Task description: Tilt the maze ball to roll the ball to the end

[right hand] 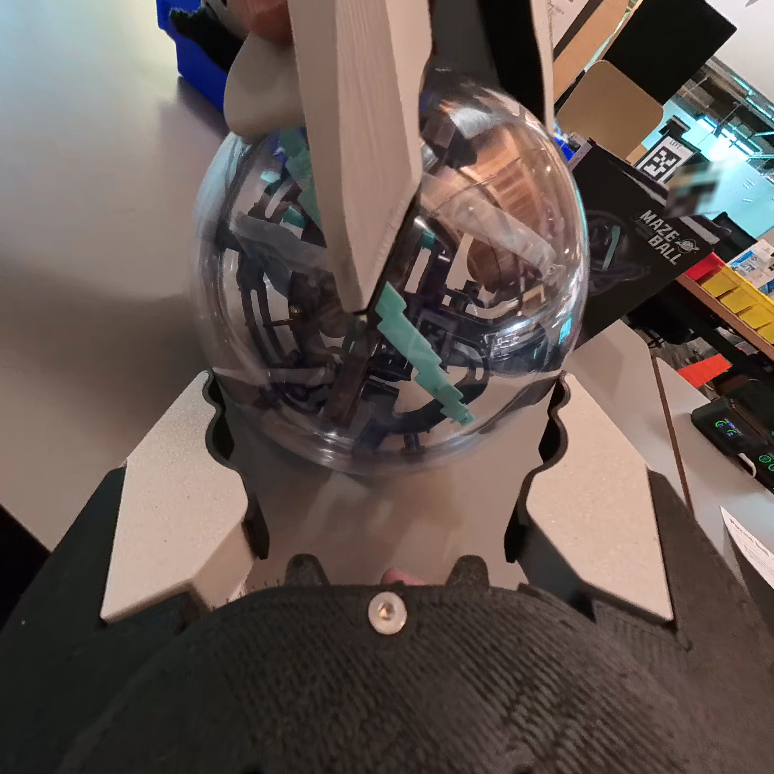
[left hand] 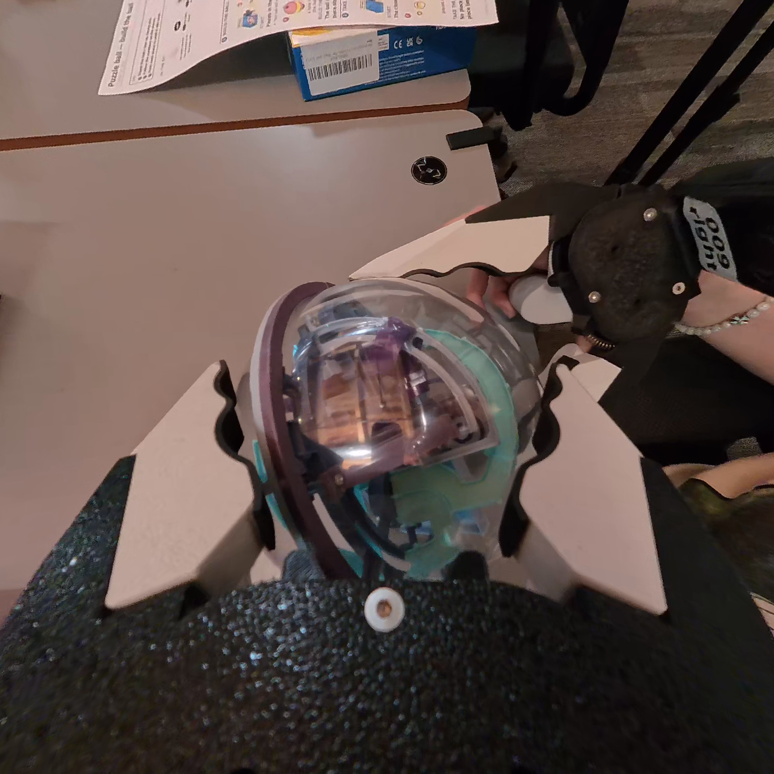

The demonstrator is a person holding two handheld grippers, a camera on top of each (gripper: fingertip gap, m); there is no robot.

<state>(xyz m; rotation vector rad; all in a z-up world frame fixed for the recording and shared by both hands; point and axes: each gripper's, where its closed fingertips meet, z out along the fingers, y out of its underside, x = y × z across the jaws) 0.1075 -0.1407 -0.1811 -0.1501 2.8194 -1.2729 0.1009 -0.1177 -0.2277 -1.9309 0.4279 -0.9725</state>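
The maze ball (left hand: pixel 389 419) is a clear sphere with teal, purple and grey tracks inside and a dark purple ring around it. My left gripper (left hand: pixel 389 368) is shut on it, with one white finger on each side. The right gripper's fingers (left hand: pixel 452 251) press on the ball's far right side in that view. In the right wrist view the maze ball (right hand: pixel 481 293) sits between the tips of my right gripper (right hand: pixel 383 379), and the left gripper's finger (right hand: pixel 360 146) crosses it from above. A tiny shiny ball (right hand: pixel 295 310) shows inside, left of centre. The maze ball is held above the grey table (left hand: pixel 167 251).
A blue box (left hand: pixel 377 63) and a printed sheet (left hand: pixel 251 37) lie at the table's far edge. A person's hand with a bead bracelet (left hand: pixel 724 318) holds the right gripper. A black product box (right hand: pixel 641 251), yellow bins (right hand: pixel 741 293) and a device with green lights (right hand: pixel 737 435) are to the right.
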